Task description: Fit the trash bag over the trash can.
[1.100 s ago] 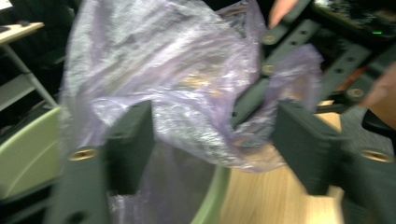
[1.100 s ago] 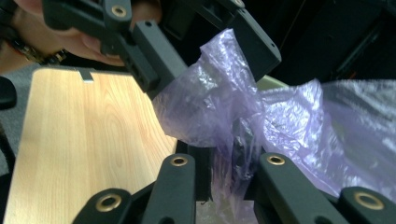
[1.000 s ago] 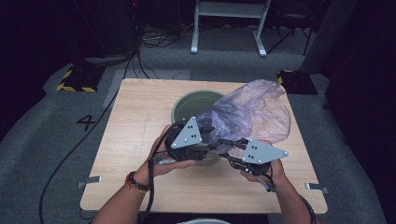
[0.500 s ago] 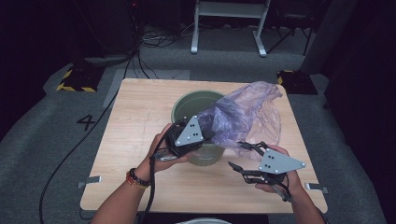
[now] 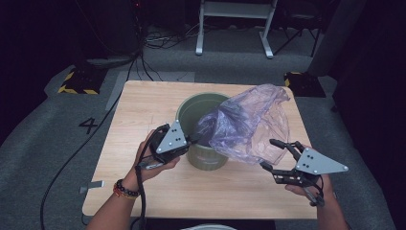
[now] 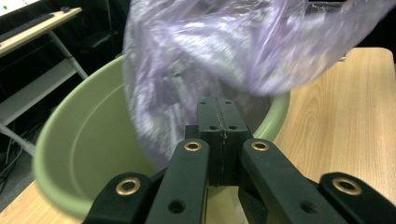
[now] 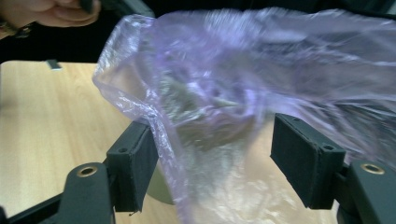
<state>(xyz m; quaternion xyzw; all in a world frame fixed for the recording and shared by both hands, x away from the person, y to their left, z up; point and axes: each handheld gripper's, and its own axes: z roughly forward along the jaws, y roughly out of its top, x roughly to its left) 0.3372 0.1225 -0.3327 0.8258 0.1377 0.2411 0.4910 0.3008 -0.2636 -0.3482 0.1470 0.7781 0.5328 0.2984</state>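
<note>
While you hold one gripper in each hand, count what sits before you: one wooden table (image 5: pixel 143 191), one green bucket (image 5: pixel 191 108) standing upright near its middle, and one thin purple plastic bag (image 5: pixel 249 120) draped over the bucket's right side, partly inside the bucket and partly billowing out past the rim toward the table's right edge.

Your left gripper (image 5: pixel 194 140) sits at the near rim of the bucket, on its left front. Its jaws are pressed together, and in the left gripper view the closed pads (image 6: pixel 217 121) meet right at the lower edge of the bag, just above the bucket's rim. Film appears to be pinched between them, though the pads hide the exact spot of the bite.

Your right gripper (image 5: pixel 270 154) is off to the right of the bucket, near the table's front right corner, and clear of the rim. Its jaws have just been opening and now stand wide apart. In the right gripper view a loose fold of the bag hangs between the two pads (image 7: pixel 135 163), brushing close by the left one, but neither pad presses on it. In the high view the bag's lower edge ends just beside those spread fingertips.

Both of your hands rest low over the tabletop, with the bucket between them.
</note>
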